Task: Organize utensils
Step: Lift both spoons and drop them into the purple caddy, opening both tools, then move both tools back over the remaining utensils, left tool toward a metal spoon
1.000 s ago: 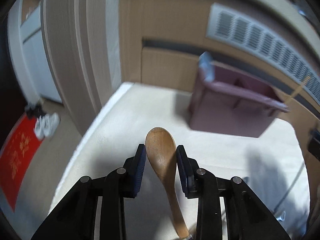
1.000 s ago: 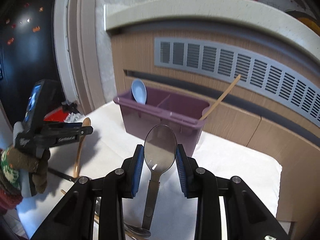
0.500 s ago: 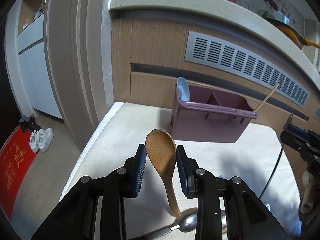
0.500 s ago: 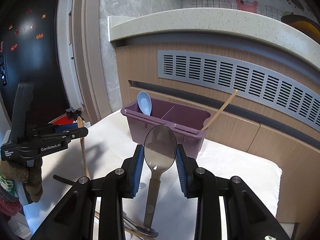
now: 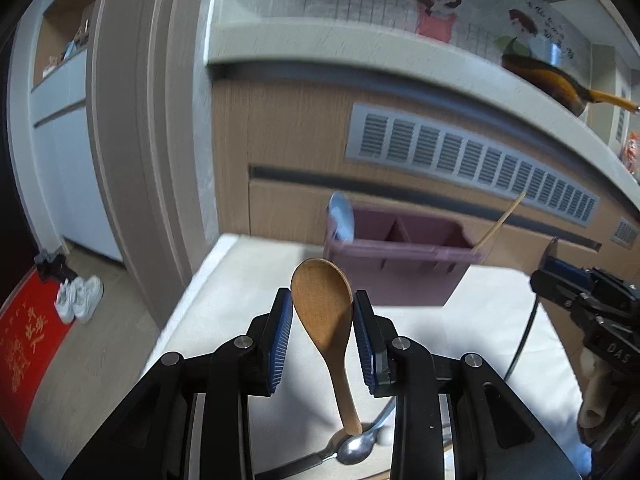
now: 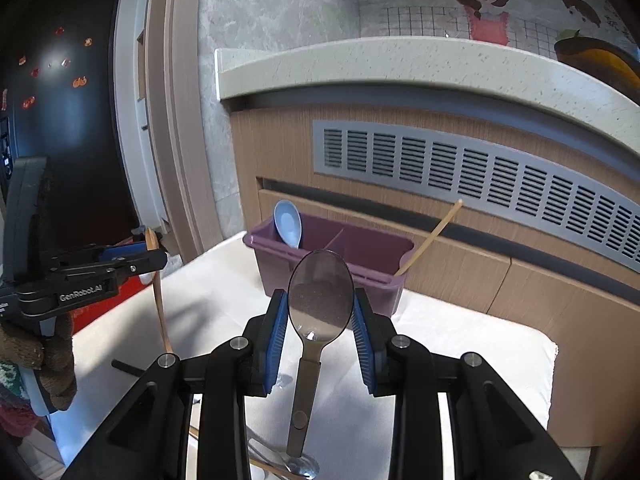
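My left gripper [image 5: 322, 320] is shut on the bowl of a wooden spoon [image 5: 322, 304], whose handle hangs down over the white table. My right gripper [image 6: 320, 320] is shut on the bowl of a metal spoon [image 6: 320, 292], handle hanging down. Ahead of both stands a purple caddy [image 5: 404, 258] [image 6: 360, 248] with a light-blue spoon [image 5: 340, 216] [image 6: 288, 224] in its left compartment and a chopstick [image 5: 500, 224] [image 6: 430, 240] leaning out on the right. In the right wrist view the left gripper [image 6: 154, 252] hangs at the left with the wooden spoon [image 6: 160, 308].
Loose metal spoons [image 5: 356, 448] [image 6: 300, 468] and a wooden stick lie near the front of the white-clothed table [image 6: 224, 296]. A wooden counter front with a grey vent [image 6: 480, 176] rises behind the caddy. The table's left edge drops to a floor with shoes [image 5: 78, 296] and a red mat.
My left gripper has risen with the wooden spoon, so its handle end has lifted above the spoons on the table. The right gripper has barely moved.
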`<action>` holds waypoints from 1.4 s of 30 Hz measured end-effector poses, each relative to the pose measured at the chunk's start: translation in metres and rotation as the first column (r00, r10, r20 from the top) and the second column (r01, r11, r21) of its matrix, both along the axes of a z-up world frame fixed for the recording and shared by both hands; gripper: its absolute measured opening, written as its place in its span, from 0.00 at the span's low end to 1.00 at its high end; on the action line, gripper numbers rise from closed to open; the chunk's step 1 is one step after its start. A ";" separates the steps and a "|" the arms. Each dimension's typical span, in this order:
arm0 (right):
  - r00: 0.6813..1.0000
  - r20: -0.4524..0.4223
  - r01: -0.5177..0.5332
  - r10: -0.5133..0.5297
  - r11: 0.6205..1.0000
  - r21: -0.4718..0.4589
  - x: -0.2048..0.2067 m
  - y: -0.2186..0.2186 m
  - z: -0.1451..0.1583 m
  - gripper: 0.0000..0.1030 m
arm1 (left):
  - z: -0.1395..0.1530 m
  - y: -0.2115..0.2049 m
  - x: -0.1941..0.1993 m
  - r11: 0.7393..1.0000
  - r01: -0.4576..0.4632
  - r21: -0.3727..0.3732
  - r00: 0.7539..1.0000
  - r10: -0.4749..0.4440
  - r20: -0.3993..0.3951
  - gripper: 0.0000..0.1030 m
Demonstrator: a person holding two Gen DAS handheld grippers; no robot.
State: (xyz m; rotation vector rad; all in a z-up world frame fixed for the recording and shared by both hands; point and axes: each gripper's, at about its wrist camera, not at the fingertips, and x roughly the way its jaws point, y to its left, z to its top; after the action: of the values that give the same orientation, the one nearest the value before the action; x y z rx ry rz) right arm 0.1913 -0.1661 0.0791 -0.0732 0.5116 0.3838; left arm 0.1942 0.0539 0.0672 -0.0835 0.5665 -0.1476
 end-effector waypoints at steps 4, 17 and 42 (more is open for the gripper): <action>0.992 0.127 0.021 -0.024 0.999 0.027 -0.002 -0.007 0.045 0.29 | 0.063 -0.010 0.000 0.998 0.053 -0.015 0.989 -0.051 0.137 0.30; 0.929 0.304 0.174 -0.211 0.974 0.144 0.084 -0.009 0.101 0.29 | 0.086 -0.020 0.113 0.985 0.144 -0.091 0.955 -0.114 0.273 0.31; 0.997 0.049 0.069 -0.067 0.996 -0.047 0.071 -0.002 0.010 0.30 | 0.008 -0.013 0.121 0.990 0.110 -0.089 0.993 -0.107 0.039 0.56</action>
State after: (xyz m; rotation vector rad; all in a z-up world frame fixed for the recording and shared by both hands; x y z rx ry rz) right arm 0.2625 -0.1681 0.0889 -0.1113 0.4758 0.3022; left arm 0.3151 0.0410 0.0750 -0.1383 0.5301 -0.2805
